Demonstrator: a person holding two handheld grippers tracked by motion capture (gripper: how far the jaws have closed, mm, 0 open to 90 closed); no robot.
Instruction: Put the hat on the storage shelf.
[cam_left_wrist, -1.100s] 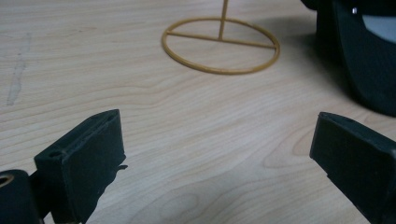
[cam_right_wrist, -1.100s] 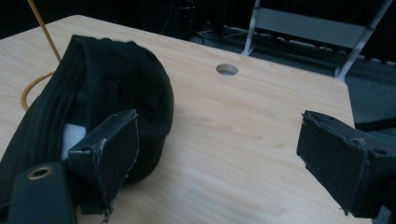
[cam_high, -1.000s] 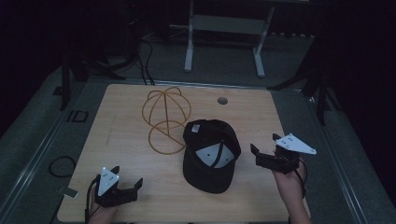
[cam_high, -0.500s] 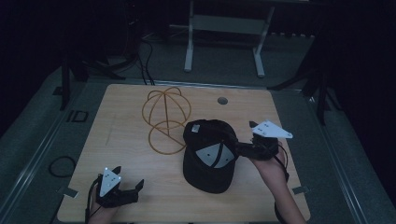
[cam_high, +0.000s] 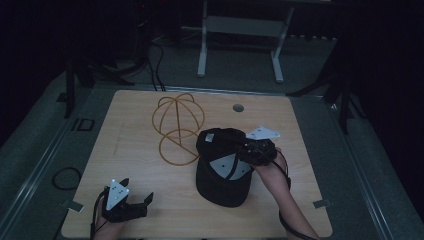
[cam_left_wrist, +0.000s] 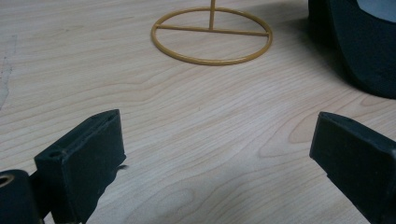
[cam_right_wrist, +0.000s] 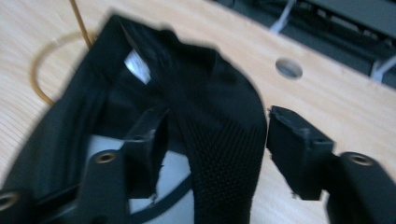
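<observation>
A black cap (cam_high: 222, 170) lies upside down on the wooden table (cam_high: 125, 130), its grey lining and white label showing. A gold wire hat stand (cam_high: 178, 125) rises just to its left. My right gripper (cam_high: 245, 147) is at the cap's far right rim. In the right gripper view the mesh rim (cam_right_wrist: 215, 121) runs between the jaws, one inside the cap and one outside, and the right gripper (cam_right_wrist: 215, 135) is open. My left gripper (cam_high: 136, 190) rests open near the front left corner. In the left gripper view it (cam_left_wrist: 217, 126) faces the stand's base ring (cam_left_wrist: 212, 35) and the cap's edge (cam_left_wrist: 364, 51).
A round cable hole (cam_high: 238, 107) sits in the table's far side, also seen as the hole (cam_right_wrist: 288, 67) past the cap. A metal frame (cam_high: 240, 25) stands on the floor beyond the table. A cable loop (cam_high: 65, 177) lies on the floor at left.
My right gripper has moved left from the table's right side to the cap, and its jaws now straddle the rim. My left gripper has slid slightly nearer the front edge.
</observation>
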